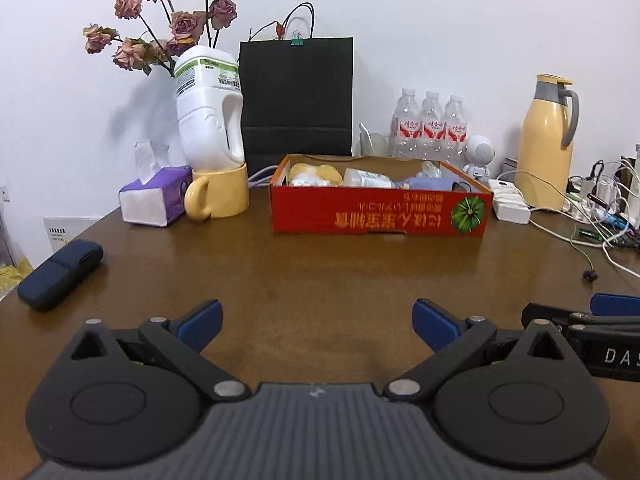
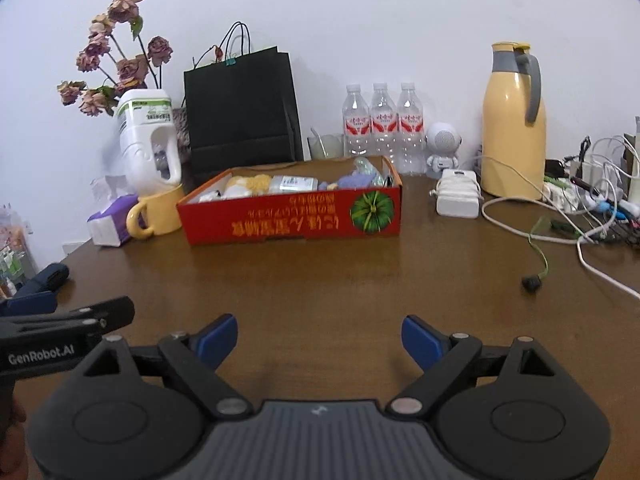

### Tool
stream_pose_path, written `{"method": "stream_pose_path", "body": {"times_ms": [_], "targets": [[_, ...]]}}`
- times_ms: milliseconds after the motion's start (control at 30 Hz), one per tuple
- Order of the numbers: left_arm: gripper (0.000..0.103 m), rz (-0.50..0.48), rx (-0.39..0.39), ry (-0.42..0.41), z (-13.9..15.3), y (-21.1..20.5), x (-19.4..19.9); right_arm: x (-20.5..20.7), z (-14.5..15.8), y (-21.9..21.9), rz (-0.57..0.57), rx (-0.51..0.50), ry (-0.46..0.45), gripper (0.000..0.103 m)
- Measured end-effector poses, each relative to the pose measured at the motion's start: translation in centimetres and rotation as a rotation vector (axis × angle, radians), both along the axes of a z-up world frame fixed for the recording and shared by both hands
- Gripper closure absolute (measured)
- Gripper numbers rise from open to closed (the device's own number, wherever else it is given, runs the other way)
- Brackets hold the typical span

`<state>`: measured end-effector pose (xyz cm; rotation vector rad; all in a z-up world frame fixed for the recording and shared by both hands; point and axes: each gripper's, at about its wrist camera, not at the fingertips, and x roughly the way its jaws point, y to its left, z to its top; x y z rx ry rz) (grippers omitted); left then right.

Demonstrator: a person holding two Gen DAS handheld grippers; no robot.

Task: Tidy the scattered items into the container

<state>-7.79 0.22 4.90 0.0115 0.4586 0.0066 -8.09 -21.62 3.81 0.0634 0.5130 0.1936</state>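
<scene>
Far left of the left claw [image 1: 316, 322], a dark blue case [image 1: 60, 274] lies alone on the counter [image 1: 320, 272], probably the last stray item. Straight ahead of both claws, well apart from them, sits the red box [image 1: 380, 210], already holding a yellow plush, a small bottle and purple cloth. Both claws hover side by side, tilted slightly downward; the left spreads wide and grips nothing, and the right claw [image 2: 318, 338] is likewise wide and empty.
</scene>
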Motion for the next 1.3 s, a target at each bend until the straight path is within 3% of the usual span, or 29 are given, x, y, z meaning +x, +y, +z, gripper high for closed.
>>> {"method": "stream_pose_path", "body": {"times_ms": [167,367,700,967,1133,1300], "targets": [[0.000,-0.025,0.042,-0.029,-0.3,-0.5,-2.3,-2.2,-0.4,-0.2,-0.013,0.011,0.003,0.013],[0.000,-0.051,0.057,0.010,-1.4,-0.8,-2.2,-2.8,-0.7,-0.2,-0.015,0.012,0.010,0.011],[0.000,-0.059,0.076,0.070,-1.9,-1.4,3.2,2.4,-1.7,0.9,-0.024,-0.029,0.072,0.011],[0.000,-0.035,0.019,0.206,-4.0,-0.6,8.4,7.5,-2.8,1.4,-0.029,-0.061,0.135,0.011],[0.000,-0.032,0.054,0.239,-4.9,-0.6,9.7,9.4,-3.6,1.9,-0.021,-0.085,0.169,0.011],[0.000,-0.027,0.025,0.250,-5.1,0.0,10.3,10.2,-4.1,2.3,-0.027,-0.117,0.181,0.011]]}}
